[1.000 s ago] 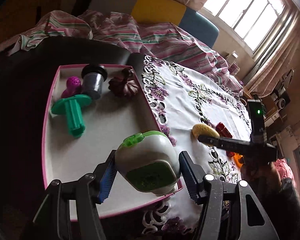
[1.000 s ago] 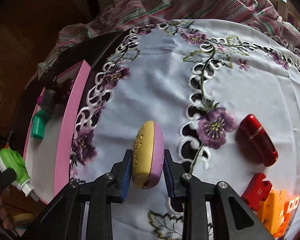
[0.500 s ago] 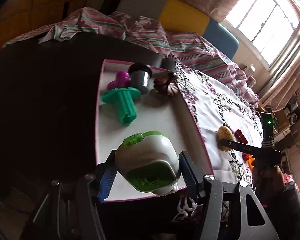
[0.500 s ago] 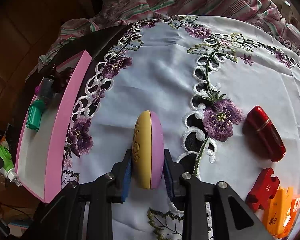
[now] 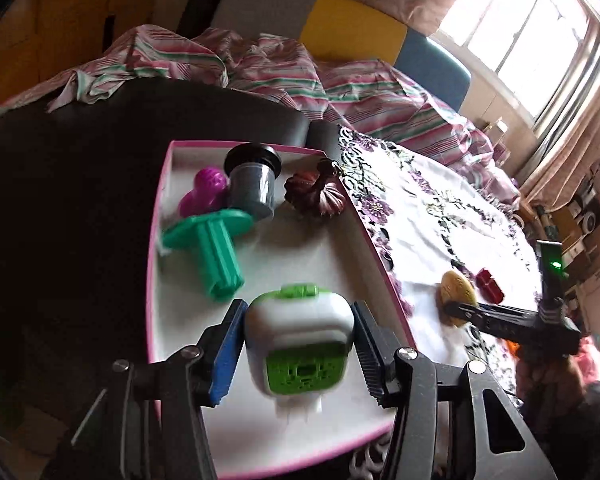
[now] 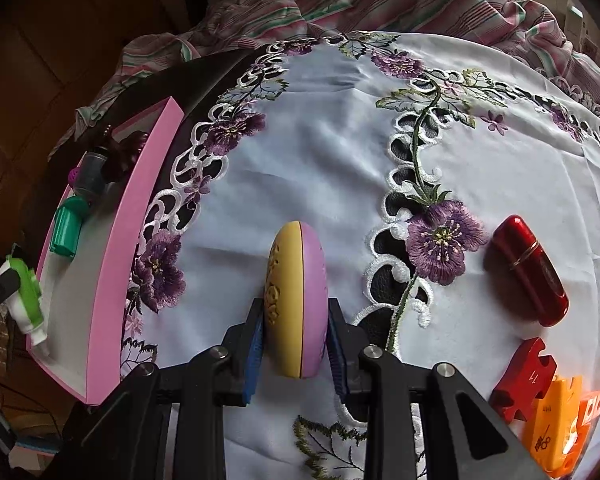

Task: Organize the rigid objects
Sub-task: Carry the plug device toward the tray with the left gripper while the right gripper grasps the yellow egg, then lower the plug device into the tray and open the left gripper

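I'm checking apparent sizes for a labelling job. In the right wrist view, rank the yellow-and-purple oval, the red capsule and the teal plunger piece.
1. yellow-and-purple oval, though it is nearest the camera.
2. red capsule.
3. teal plunger piece, partly hidden in the pink box.

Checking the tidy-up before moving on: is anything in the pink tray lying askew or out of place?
Two things lie tipped in the pink tray: the teal stamp on its side and the grey cup toppled against the magenta toy. Nothing looks spilled or broken.
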`<control>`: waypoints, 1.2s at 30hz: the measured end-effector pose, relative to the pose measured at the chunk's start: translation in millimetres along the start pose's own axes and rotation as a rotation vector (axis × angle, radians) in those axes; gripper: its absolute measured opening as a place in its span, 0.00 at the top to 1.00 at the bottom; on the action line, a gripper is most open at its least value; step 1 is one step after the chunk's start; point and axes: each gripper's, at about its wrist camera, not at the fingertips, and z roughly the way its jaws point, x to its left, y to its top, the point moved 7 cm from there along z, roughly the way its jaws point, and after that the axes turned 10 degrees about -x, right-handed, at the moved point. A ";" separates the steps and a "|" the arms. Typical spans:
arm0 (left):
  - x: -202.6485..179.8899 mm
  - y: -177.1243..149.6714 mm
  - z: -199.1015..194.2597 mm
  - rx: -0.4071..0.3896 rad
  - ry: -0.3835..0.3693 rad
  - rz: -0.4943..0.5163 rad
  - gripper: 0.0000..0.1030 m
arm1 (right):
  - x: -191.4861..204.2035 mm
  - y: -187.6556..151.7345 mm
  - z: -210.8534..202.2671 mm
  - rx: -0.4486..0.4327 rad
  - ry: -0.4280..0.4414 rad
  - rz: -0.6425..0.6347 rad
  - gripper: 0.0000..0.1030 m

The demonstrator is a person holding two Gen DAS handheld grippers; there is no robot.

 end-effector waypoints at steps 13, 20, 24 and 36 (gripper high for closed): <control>6.6 42.3 76.3 0.021 0.064 -0.034 0.49 | 2.0 1.6 0.9 -0.002 -0.008 -0.015 0.73; 18.9 52.9 85.8 0.008 0.086 -0.036 0.33 | 1.0 2.3 1.0 -0.002 -0.006 -0.017 0.73; 24.2 54.9 67.2 -0.023 0.084 -0.063 0.29 | 0.1 3.2 1.0 -0.001 -0.006 -0.018 0.73; 13.4 5.8 -4.1 -0.050 0.121 0.023 0.29 | -0.4 4.4 0.8 -0.005 -0.002 0.000 0.73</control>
